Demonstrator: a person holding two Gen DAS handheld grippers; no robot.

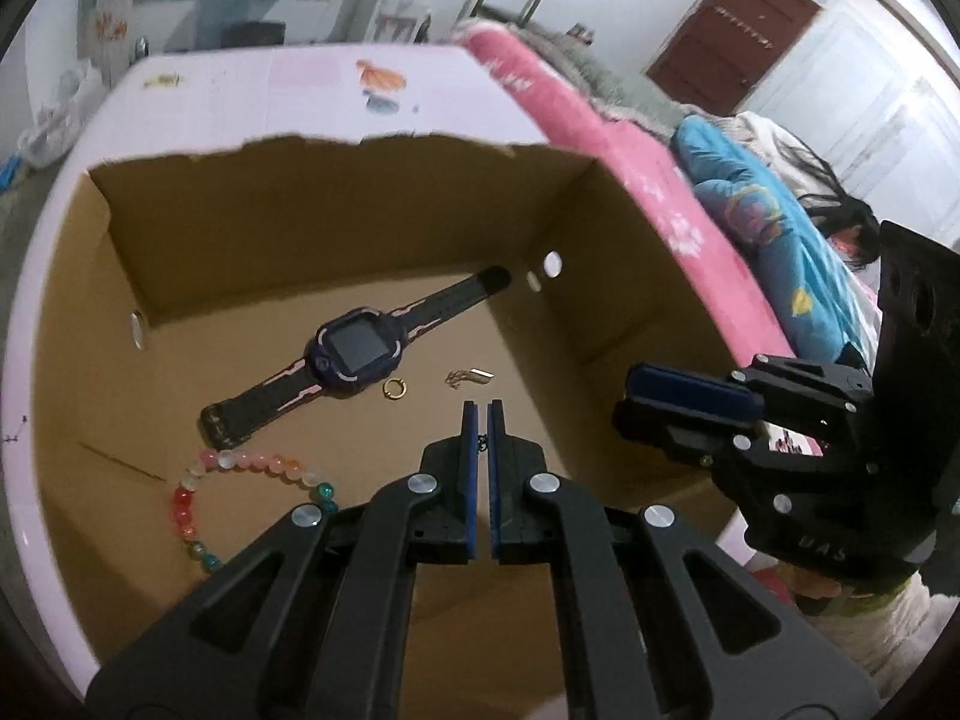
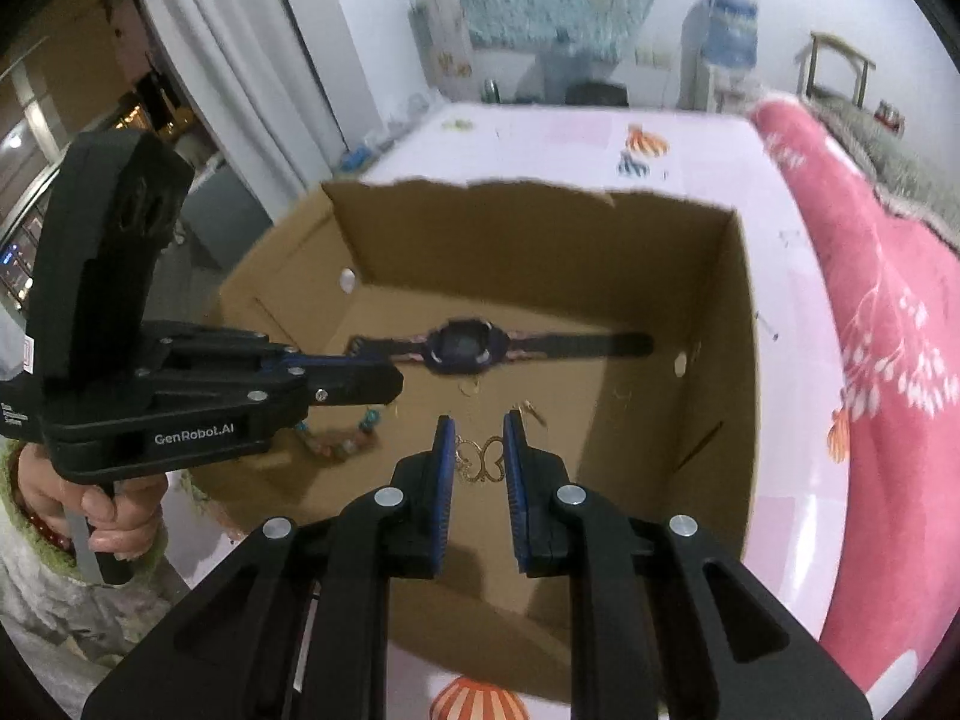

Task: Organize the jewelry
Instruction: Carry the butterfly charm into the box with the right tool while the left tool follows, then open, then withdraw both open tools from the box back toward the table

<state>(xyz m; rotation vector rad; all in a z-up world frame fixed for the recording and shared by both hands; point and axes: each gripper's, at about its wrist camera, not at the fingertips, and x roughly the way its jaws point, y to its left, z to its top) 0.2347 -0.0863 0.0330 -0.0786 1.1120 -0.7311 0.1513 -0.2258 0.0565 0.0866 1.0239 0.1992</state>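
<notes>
Cardboard box (image 1: 336,222), watch (image 1: 351,354) lying diagonally

Dim, cool indoor light from above; soft shadows pooled inside the cardboard box (image 1: 336,228). Heavy fisheye bending, with black vignette at every corner. Motion blur smearing the watch (image 2: 462,351) and beads in the right wrist view; sharper in the left. Pale glare off the counter (image 2: 540,138)

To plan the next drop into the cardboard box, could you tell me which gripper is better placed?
Right. The right gripper pinches a gold openwork pendant over the cardboard box; the left gripper is shut with nothing clearly held.
</notes>
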